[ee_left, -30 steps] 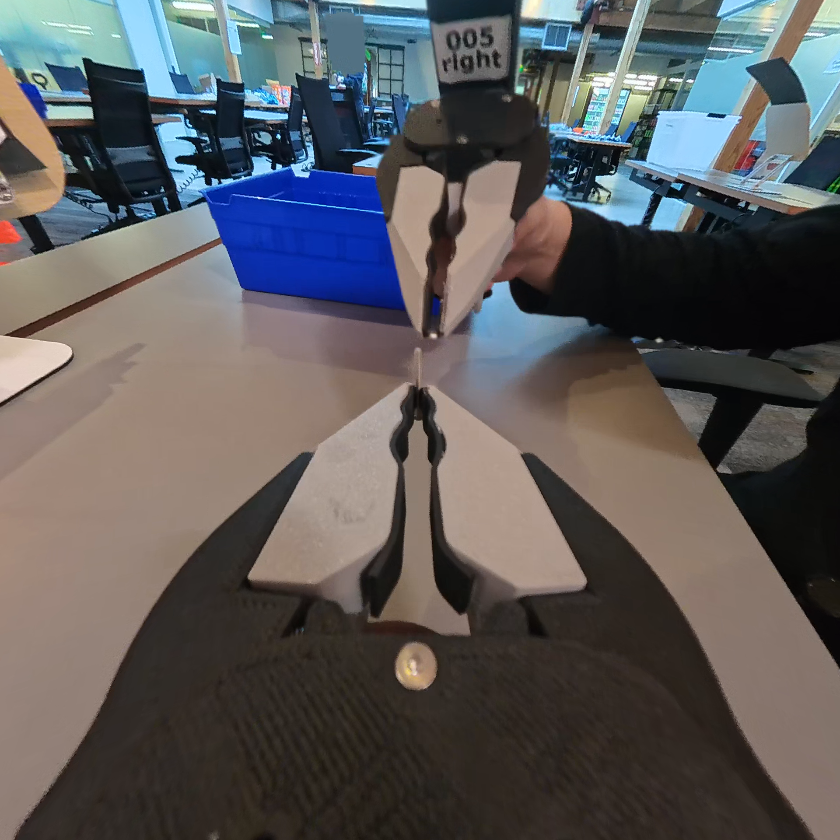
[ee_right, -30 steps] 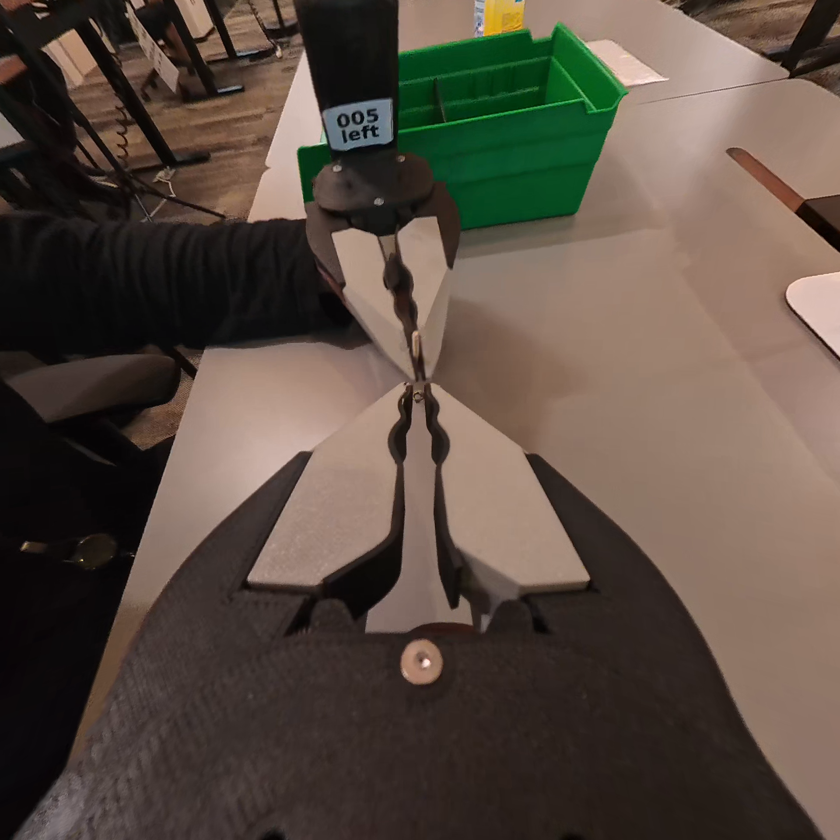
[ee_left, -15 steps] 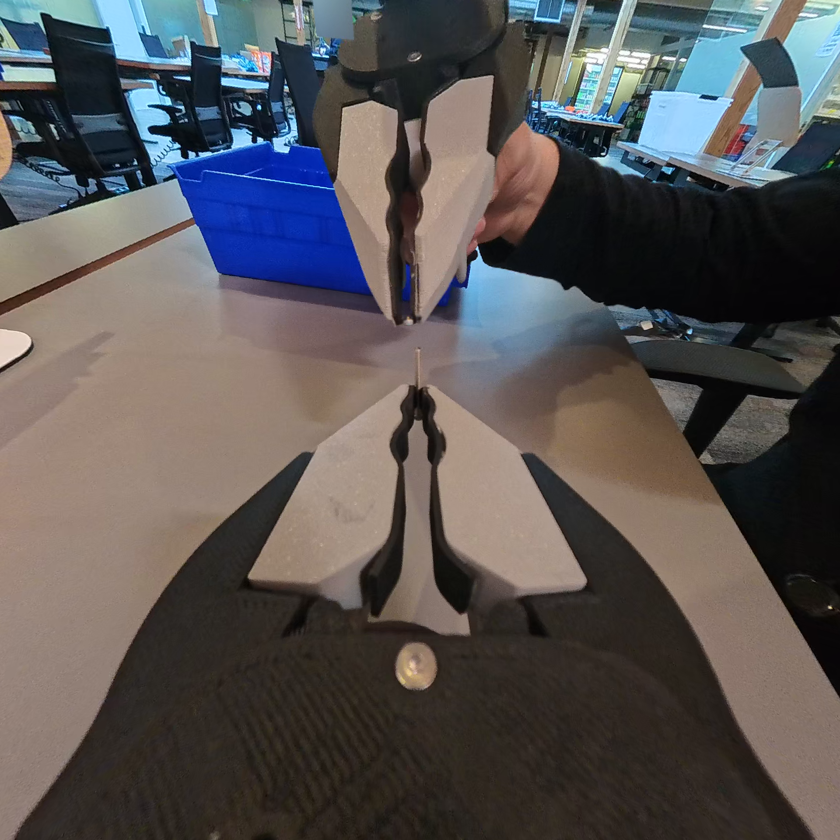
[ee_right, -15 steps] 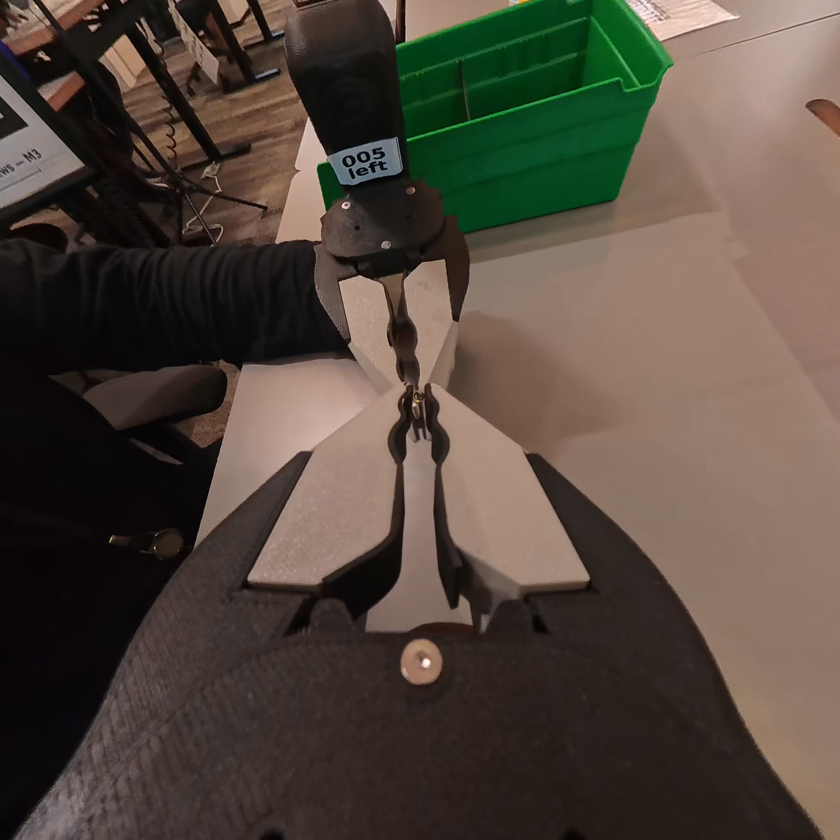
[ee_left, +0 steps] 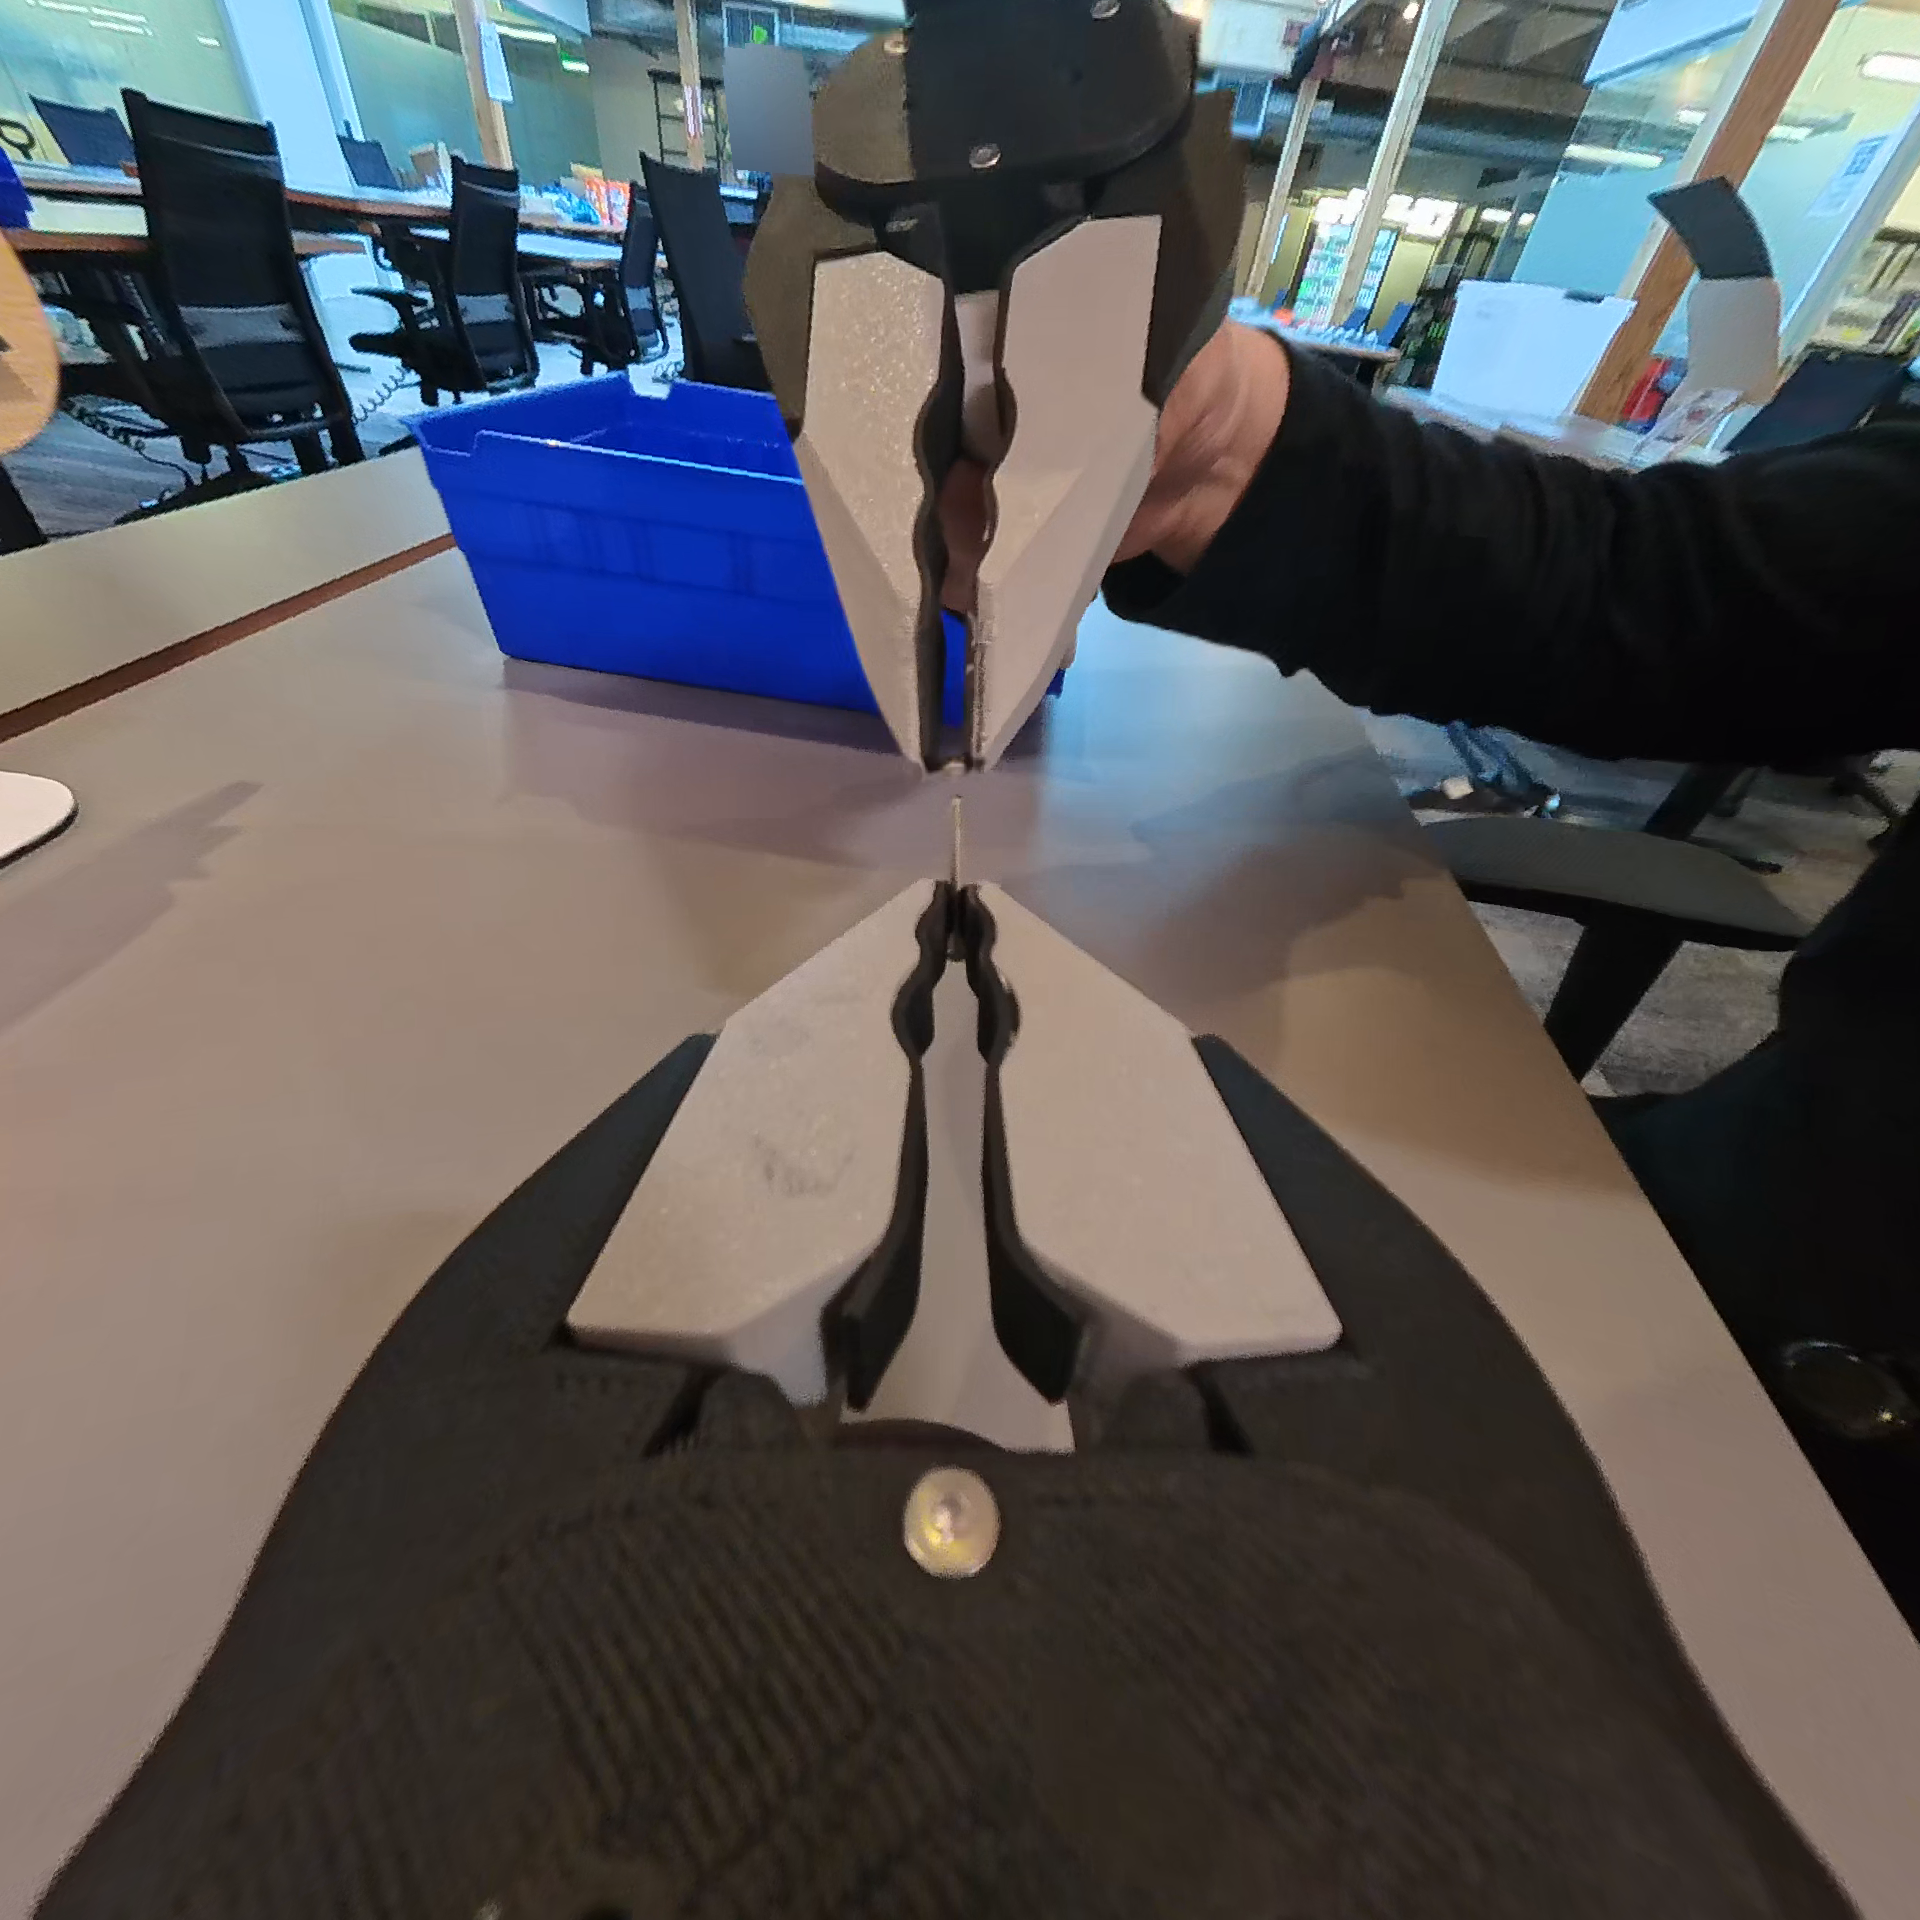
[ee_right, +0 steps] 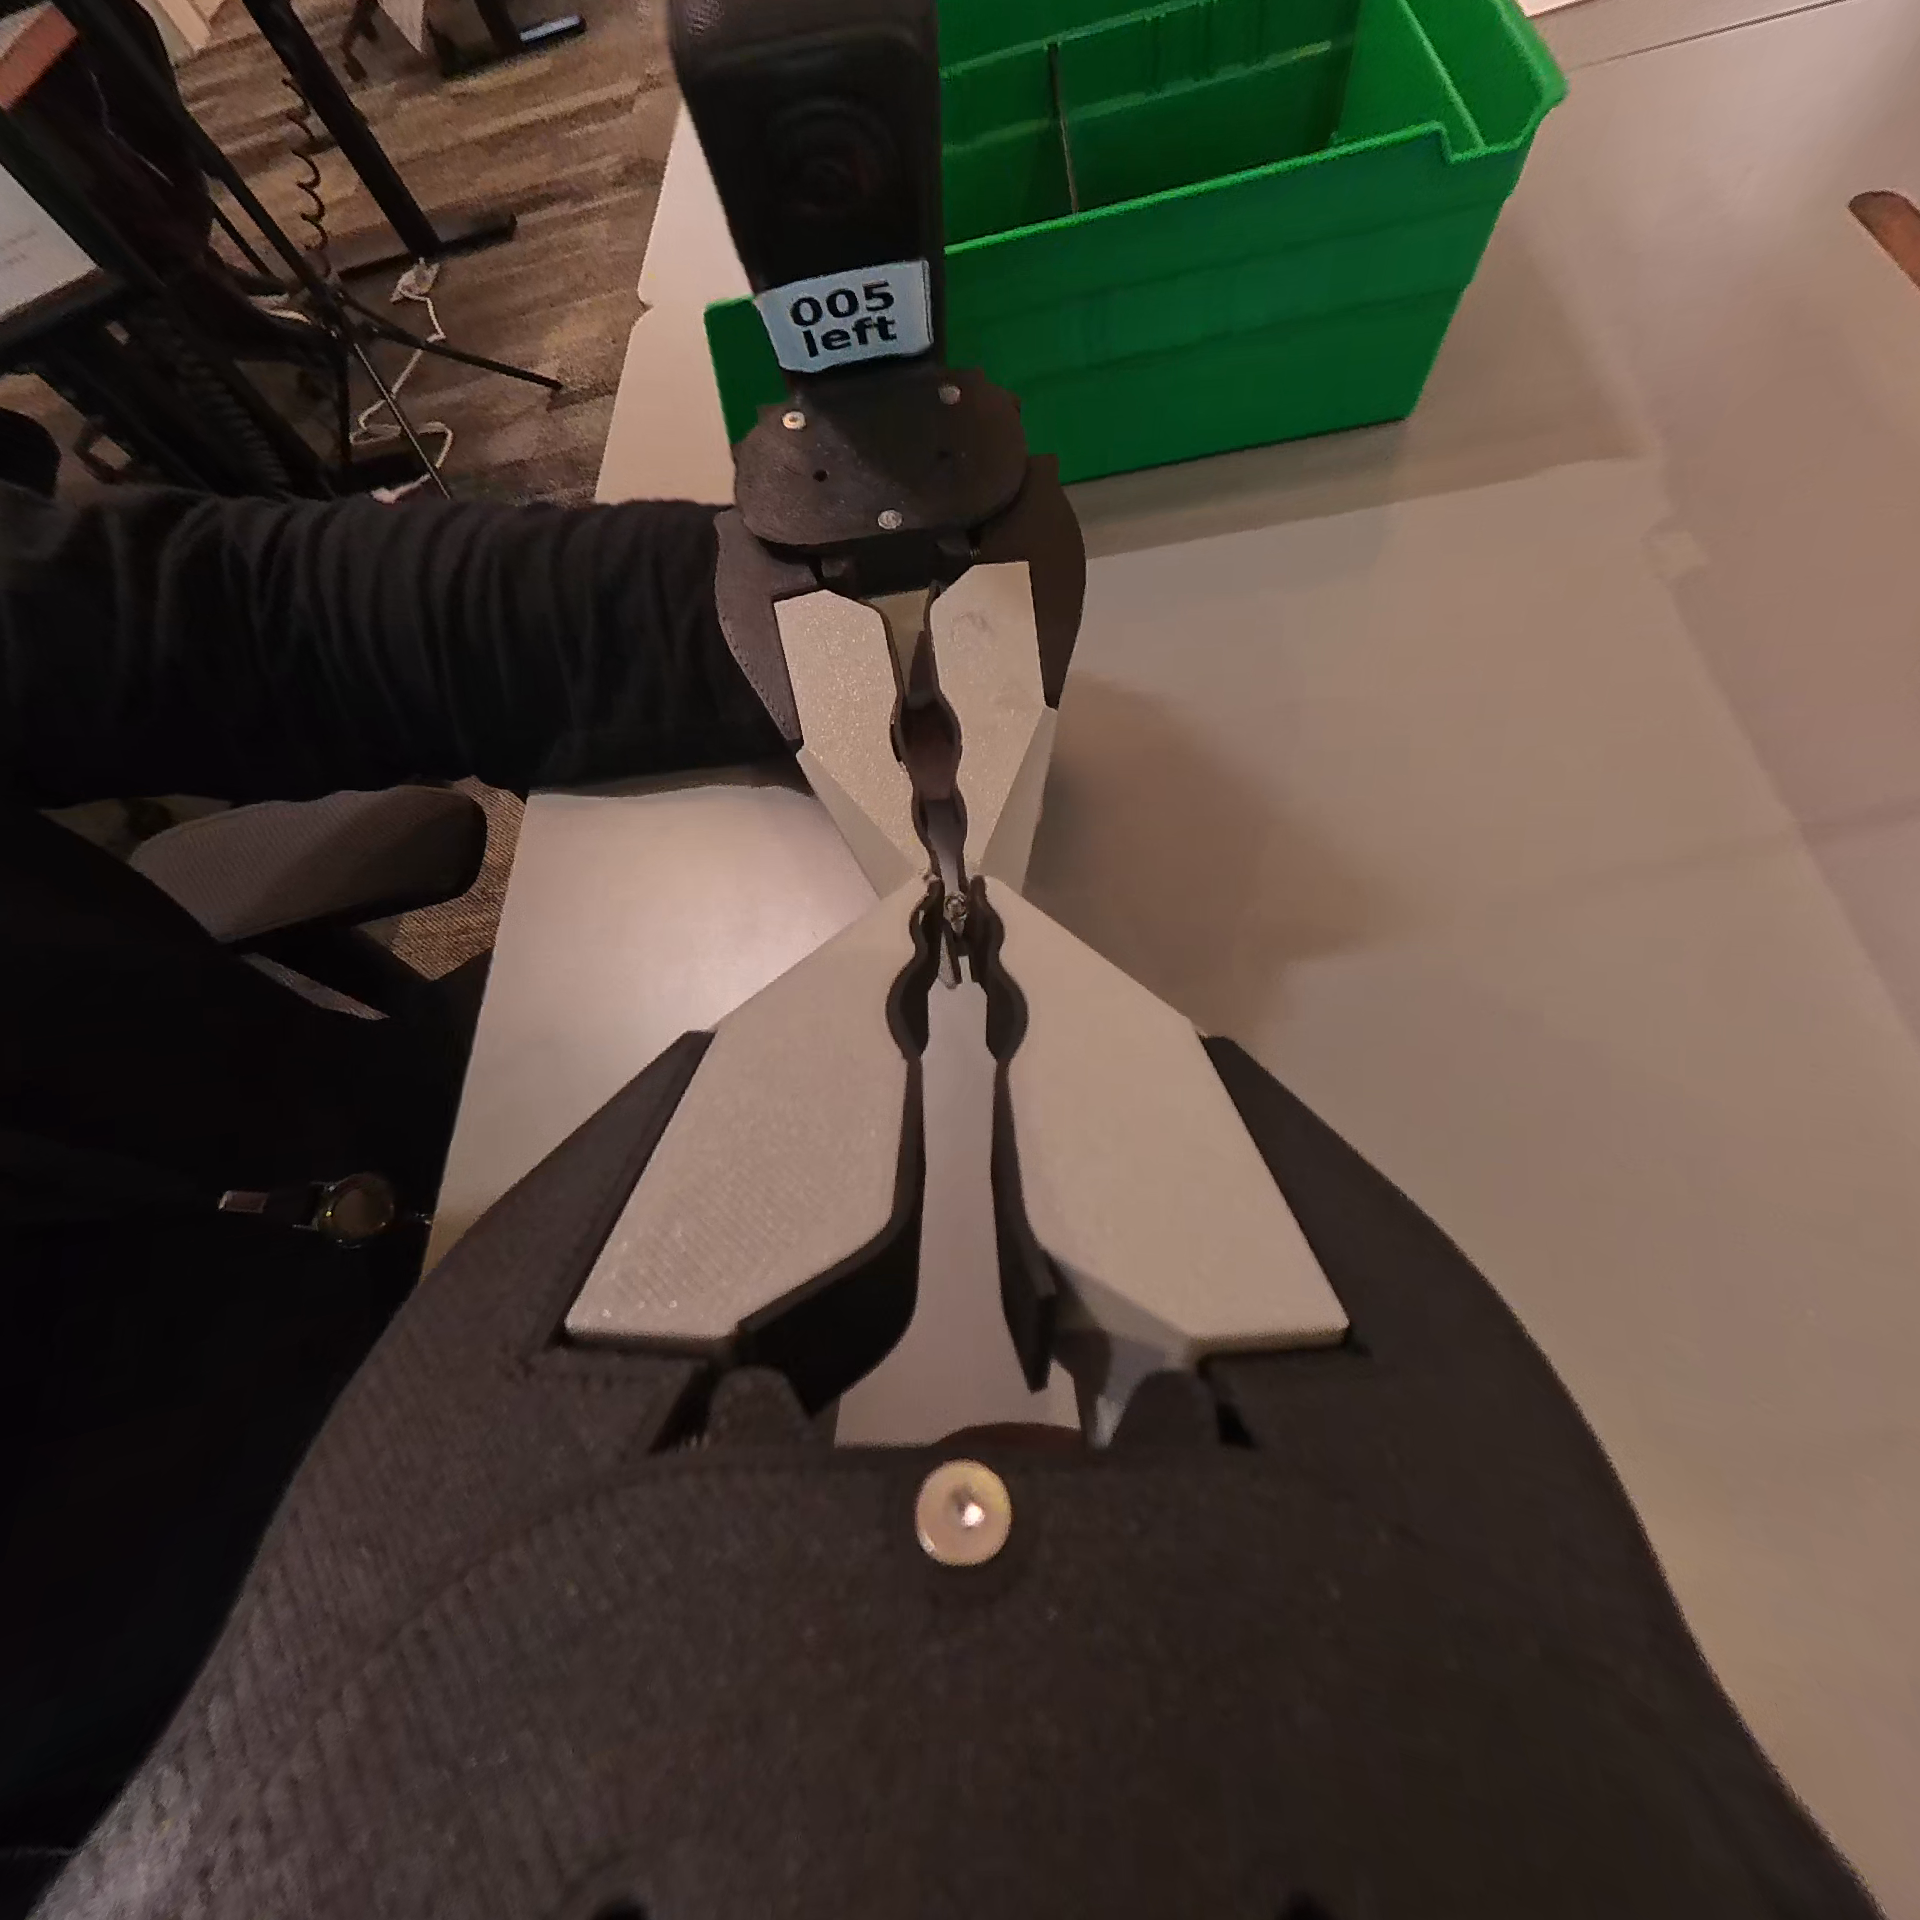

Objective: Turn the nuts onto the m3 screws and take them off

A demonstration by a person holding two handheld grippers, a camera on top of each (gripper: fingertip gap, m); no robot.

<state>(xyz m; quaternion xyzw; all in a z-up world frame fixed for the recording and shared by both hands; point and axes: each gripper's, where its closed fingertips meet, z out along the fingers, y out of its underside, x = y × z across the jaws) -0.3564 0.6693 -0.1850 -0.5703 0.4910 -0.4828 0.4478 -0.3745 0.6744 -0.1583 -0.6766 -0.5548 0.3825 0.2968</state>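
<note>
My left gripper is shut on a thin silver m3 screw that sticks out forward from its tips. My right gripper is shut on a small metal nut at its tips. In the left wrist view the right gripper comes down from above, its tips just past the screw's free end with a small gap. In the right wrist view the left gripper meets mine tip to tip, and the screw itself is hidden there.
A blue bin stands on the grey table behind the right gripper. A green divided bin stands behind the left gripper. A white pad lies at the table's left edge. Office chairs and desks stand behind. My left and right fingertips are right by each other.
The right gripper has turned about its axis and come closer to the screw's tip. The left gripper and its screw have held still.
</note>
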